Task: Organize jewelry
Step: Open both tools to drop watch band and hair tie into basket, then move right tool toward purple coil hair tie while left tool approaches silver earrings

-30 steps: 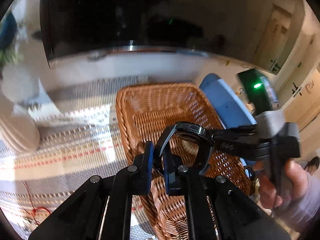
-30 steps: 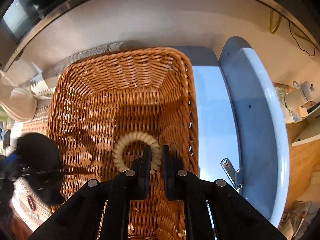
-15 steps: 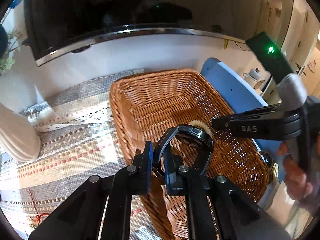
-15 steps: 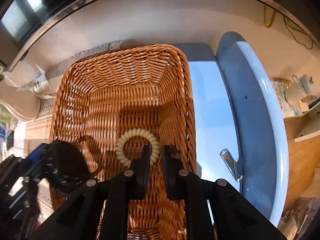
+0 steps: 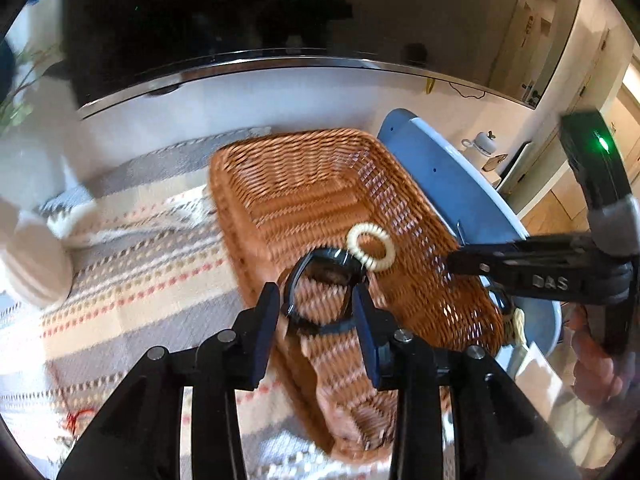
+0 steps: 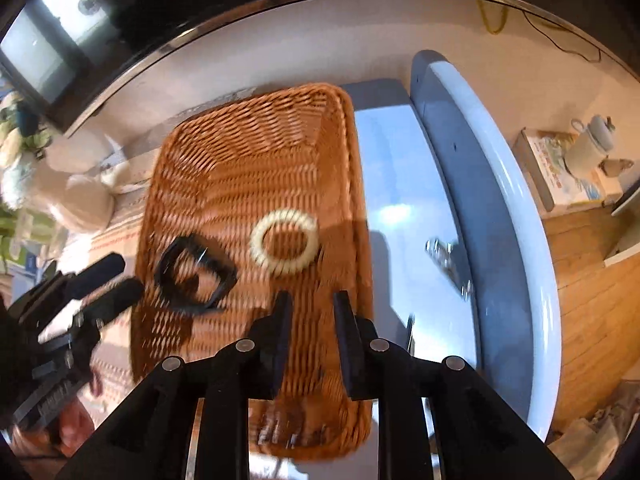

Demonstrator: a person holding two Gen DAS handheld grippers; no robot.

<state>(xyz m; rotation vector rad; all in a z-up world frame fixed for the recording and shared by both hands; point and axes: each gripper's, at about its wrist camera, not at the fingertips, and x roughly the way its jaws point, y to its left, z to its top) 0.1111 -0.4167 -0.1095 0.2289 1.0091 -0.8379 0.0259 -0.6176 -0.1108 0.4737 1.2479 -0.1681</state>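
A wicker basket [image 5: 304,184] [image 6: 248,152] sits on a striped cloth. Inside it lie a cream coil bracelet [image 5: 371,243] [image 6: 285,240] and a black band watch [image 5: 320,280] [image 6: 195,276], side by side. My left gripper [image 5: 316,312] is open just above the watch, its jaws apart on either side of it without touching. My right gripper [image 6: 309,308] is open and empty over the basket's near end, short of the bracelet. In the left wrist view it [image 5: 452,262] reaches in from the right.
A striped woven cloth [image 5: 132,264] covers the table left of the basket. A blue-grey chair seat and back [image 6: 460,184] lie right of it, with a metal clip [image 6: 444,254]. A white rounded object [image 5: 32,264] sits at far left. A dark screen [image 5: 224,20] stands behind.
Both grippers have opened. The left one released the black watch into the basket; the right one released the cream bracelet and drew back. Both items now lie on the basket floor.
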